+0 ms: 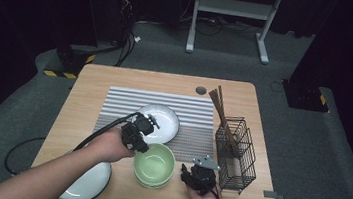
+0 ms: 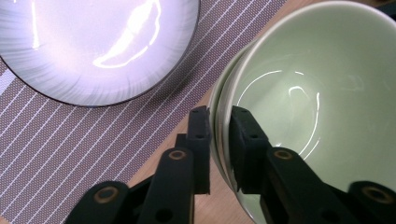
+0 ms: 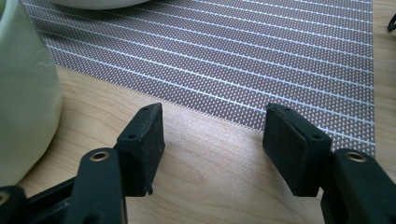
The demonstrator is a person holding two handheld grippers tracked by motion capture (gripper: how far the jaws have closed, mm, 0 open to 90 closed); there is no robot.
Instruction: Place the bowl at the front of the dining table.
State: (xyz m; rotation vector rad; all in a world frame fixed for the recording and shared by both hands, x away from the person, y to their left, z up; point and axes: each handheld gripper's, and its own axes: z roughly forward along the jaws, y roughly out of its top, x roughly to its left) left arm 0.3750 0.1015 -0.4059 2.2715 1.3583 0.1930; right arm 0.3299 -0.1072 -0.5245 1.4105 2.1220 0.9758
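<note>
A pale green bowl (image 1: pixel 154 164) stands on top of a second one near the table's front edge, just off the striped placemat (image 1: pixel 193 112). My left gripper (image 1: pixel 141 148) comes in from the left. In the left gripper view my left gripper (image 2: pixel 219 116) is shut on the green bowl (image 2: pixel 317 93), one jaw outside its rim and one inside. My right gripper (image 1: pixel 196 171) rests to the right of the stack. In the right gripper view my right gripper (image 3: pixel 212 126) stands open over bare wood, with the bowl's wall (image 3: pixel 23 93) at its left.
A white plate (image 1: pixel 163 120) with a dark rim lies on the placemat behind the bowls. Another white plate (image 1: pixel 89 185) sits at the front left under the forearm. A black wire basket (image 1: pixel 236 154) with brown chopsticks (image 1: pixel 220 109) stands at the right.
</note>
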